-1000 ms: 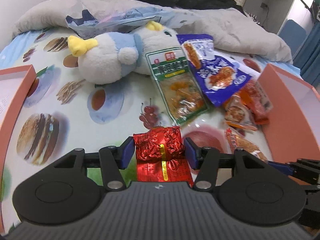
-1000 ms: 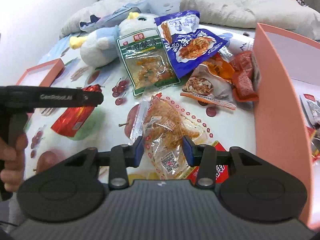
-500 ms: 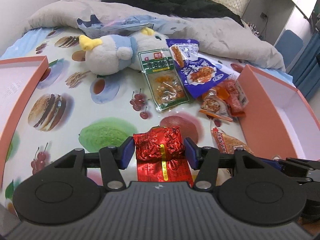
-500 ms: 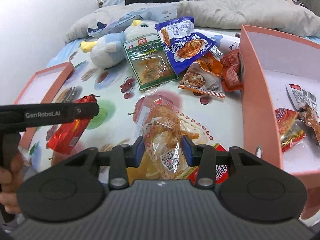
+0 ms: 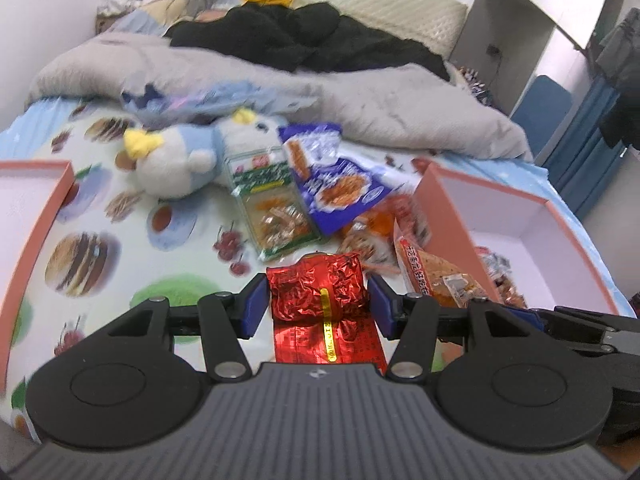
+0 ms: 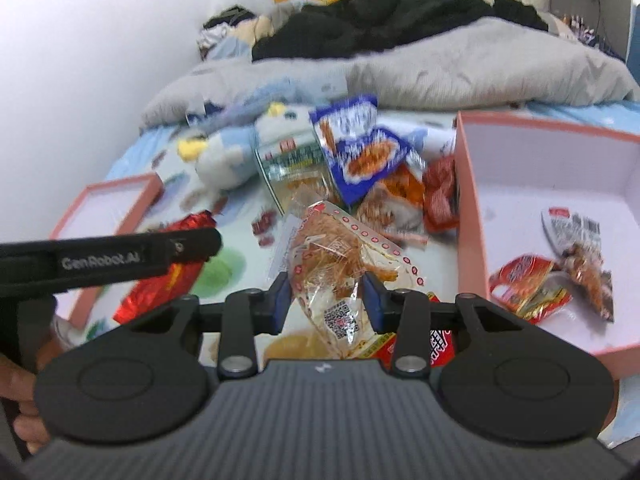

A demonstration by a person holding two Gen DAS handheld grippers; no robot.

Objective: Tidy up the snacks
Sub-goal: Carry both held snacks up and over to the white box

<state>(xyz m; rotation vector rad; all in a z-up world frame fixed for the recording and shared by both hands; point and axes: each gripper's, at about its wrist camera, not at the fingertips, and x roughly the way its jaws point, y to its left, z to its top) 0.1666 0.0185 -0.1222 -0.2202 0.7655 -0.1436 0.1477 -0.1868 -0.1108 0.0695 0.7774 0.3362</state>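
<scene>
The left tool (image 5: 318, 306) grasps a red foil packet (image 5: 320, 292) and the right tool (image 6: 324, 300) a clear snack bag (image 6: 332, 268), both lifted over the bed (image 5: 120, 240) near its front edge. Both packets look light, soft and crinkly, probably slippery, so a hold across the middle seems safest.

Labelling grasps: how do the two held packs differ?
The red foil pack is opaque and crinkled, in the left claw; the clear pack shows orange-brown strips and a QR code, in the right claw. The foil pack fills a wider gap. Both are clamped off the sheet.
</scene>
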